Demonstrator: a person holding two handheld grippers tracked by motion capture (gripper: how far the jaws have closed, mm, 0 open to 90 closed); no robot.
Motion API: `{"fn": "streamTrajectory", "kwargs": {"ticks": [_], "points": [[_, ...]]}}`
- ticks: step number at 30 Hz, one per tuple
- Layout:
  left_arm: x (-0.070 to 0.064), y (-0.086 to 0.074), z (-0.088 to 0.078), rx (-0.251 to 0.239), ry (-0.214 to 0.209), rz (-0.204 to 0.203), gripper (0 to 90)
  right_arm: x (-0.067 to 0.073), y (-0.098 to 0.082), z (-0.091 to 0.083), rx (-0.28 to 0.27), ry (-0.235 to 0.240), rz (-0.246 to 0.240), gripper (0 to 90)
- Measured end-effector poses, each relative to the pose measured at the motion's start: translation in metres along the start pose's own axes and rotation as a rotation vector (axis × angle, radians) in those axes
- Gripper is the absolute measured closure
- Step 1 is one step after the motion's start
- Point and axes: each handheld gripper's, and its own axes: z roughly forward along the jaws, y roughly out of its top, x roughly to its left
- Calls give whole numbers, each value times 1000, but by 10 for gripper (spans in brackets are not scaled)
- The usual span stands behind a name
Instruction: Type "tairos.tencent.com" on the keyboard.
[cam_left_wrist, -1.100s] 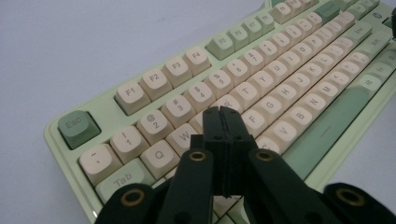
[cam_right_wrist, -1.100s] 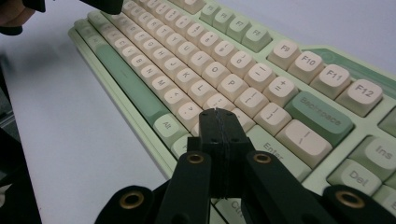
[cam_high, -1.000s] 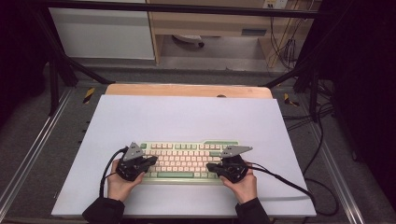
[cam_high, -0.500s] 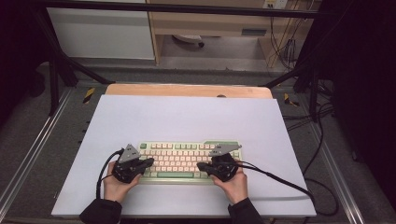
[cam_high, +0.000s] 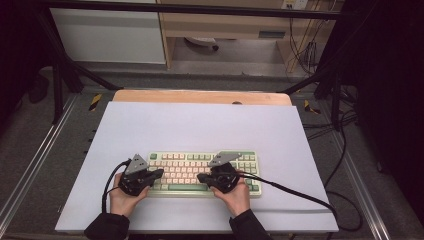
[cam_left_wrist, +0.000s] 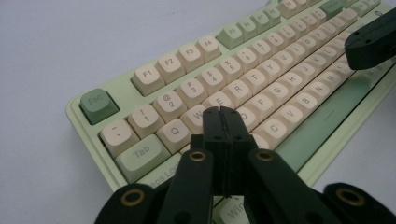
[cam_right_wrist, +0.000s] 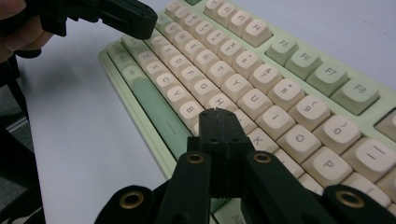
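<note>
A pale green keyboard (cam_high: 185, 170) with cream keys lies on the white tabletop near the front edge. My left gripper (cam_high: 160, 173) hovers over its left end, jaws shut and empty. In the left gripper view its tips (cam_left_wrist: 223, 112) sit just above the W and E keys of the keyboard (cam_left_wrist: 261, 60). My right gripper (cam_high: 200, 177) is over the keyboard's middle, pointing left, also shut with nothing held. In the right gripper view its tips (cam_right_wrist: 217, 114) hang above the keys near H and J of the keyboard (cam_right_wrist: 261, 79). The left gripper (cam_right_wrist: 126, 16) shows farther off there.
The white tabletop (cam_high: 200, 125) stretches bare behind the keyboard to a wooden strip (cam_high: 200, 96) at the back. A black cable (cam_high: 300, 192) trails from the right gripper over the table's right front. Dark frame posts stand at both sides.
My right gripper has slid left along the keyboard, from its right end to about its middle. The left gripper has stayed put. Both remain shut.
</note>
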Motion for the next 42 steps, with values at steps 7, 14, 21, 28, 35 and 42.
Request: {"fn": "streamTrajectory", "kwargs": {"ticks": [7,14,21,28,35,42], "points": [[0,0,1,1,-1,0,900,4,2,14,12,10,-7,900],[0,0,1,5,-3,2,900,5,0,21,25,11,-6,900],[0,0,1,4,-1,2,900,5,0,22,23,8,-15,900],[0,0,1,3,-1,4,900,5,-1,21,31,10,-18,900],[-1,0,0,1,-2,3,900,4,3,6,27,-8,-37,900],[-2,1,1,3,-3,8,899,-4,-2,-8,29,-20,-30,900]]}}
